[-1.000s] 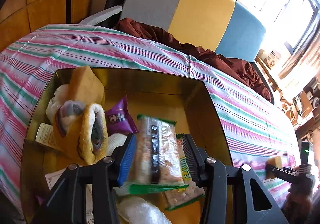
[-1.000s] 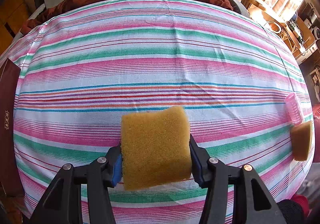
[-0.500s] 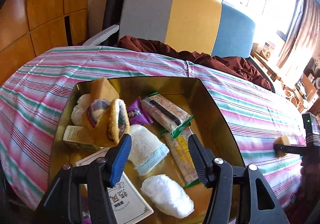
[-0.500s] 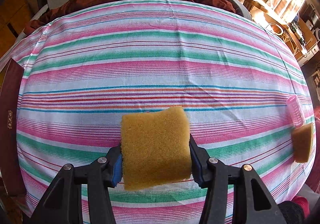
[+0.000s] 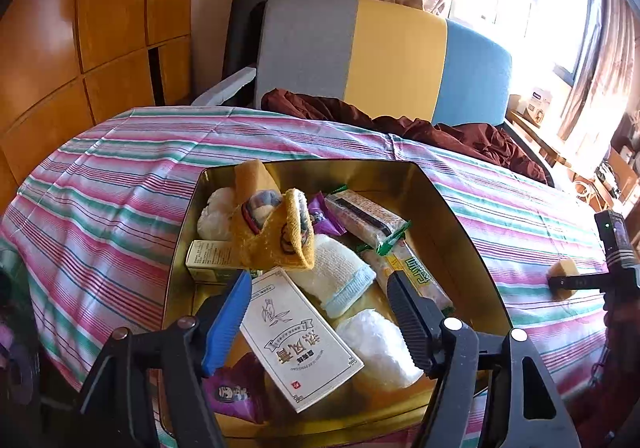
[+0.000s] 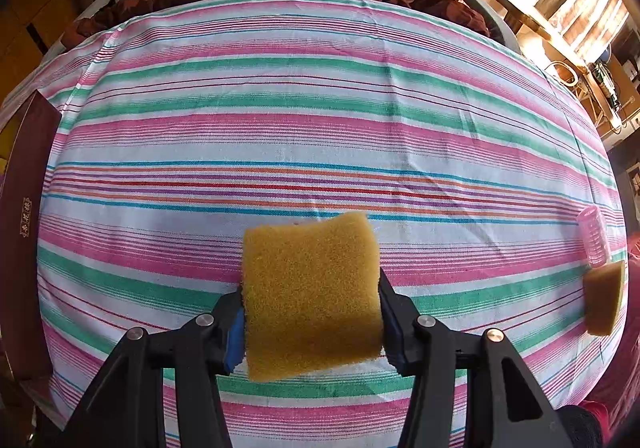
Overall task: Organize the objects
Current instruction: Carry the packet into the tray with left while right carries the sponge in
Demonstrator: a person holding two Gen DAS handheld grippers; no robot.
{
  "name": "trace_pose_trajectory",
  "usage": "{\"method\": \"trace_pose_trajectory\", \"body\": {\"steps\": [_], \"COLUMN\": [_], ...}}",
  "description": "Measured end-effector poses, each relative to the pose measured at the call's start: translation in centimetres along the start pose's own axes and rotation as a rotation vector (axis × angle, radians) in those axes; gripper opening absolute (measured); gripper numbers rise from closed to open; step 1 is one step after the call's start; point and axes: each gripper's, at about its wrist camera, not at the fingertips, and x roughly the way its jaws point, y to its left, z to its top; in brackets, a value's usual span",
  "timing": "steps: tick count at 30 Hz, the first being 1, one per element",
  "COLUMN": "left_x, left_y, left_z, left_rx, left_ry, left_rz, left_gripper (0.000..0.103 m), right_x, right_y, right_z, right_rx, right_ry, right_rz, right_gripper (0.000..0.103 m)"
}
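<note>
- Two views split the scene: only the left wrist view shows the gold tin (image 5: pixel 452 216) on the striped tablecloth (image 5: pixel 120 176), packed with a yellow sock bundle (image 5: pixel 276 232), a wrapped snack bar (image 5: pixel 364 218), a white card box (image 5: pixel 296 336), a folded white cloth (image 5: pixel 332 276) and a white wrapped ball (image 5: pixel 378 344).
- Only the right wrist view shows a pink hair roller (image 6: pixel 595 236) and a second sponge piece (image 6: pixel 604 298), just beside each other near the cloth's right edge.
- The left gripper (image 5: pixel 320 312) hovers above the tin's near end, jaws spread wide, nothing between them.
- The right gripper (image 6: pixel 311 322) pinches a yellow sponge (image 6: pixel 310 296) from both sides, held level above the cloth.
</note>
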Motion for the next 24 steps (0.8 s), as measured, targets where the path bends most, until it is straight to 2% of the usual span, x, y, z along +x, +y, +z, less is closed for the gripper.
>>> {"method": "trace_pose_trajectory", "body": {"steps": [3,7,15,18,21,24], "left_x": [-0.4,-0.6,-1.2,-1.7,-2.2,-2.6], "left_y": [0.6,1.6,3.3,4.0,4.9,5.7], "left_z": [-0.3,-0.7,-1.1,-1.2,-1.3,-1.5], "left_rx": [-0.006,-0.02,-0.052,-0.057,-0.068,-0.086], "left_ry": [-0.007,-0.003,-0.012,-0.029,-0.043,-0.047], "left_rz": [0.022,0.033,0.053,0.065,0.078,0.093], "left_gripper": [0.08,0.081,0.089,0.094,0.101,0.103], "right_x": [-0.8,-2.9,-8.3,-9.5,-9.4,-8.2], "right_y": [2.5,6.9,16.3,20.1,23.7,26.8], "right_z": [-0.2,-0.2,-0.3,-0.9,-1.2,-1.4], "right_rx": [-0.034,-0.088,-0.219,-0.283,-0.352,-0.414], "right_ry": [-0.021,-0.08,-0.233,-0.26,-0.26,-0.246], "right_rz": [0.023,0.087,0.274,0.331,0.357,0.328], "right_gripper": [0.054,0.054,0.054,0.054,0.054,0.054]}}
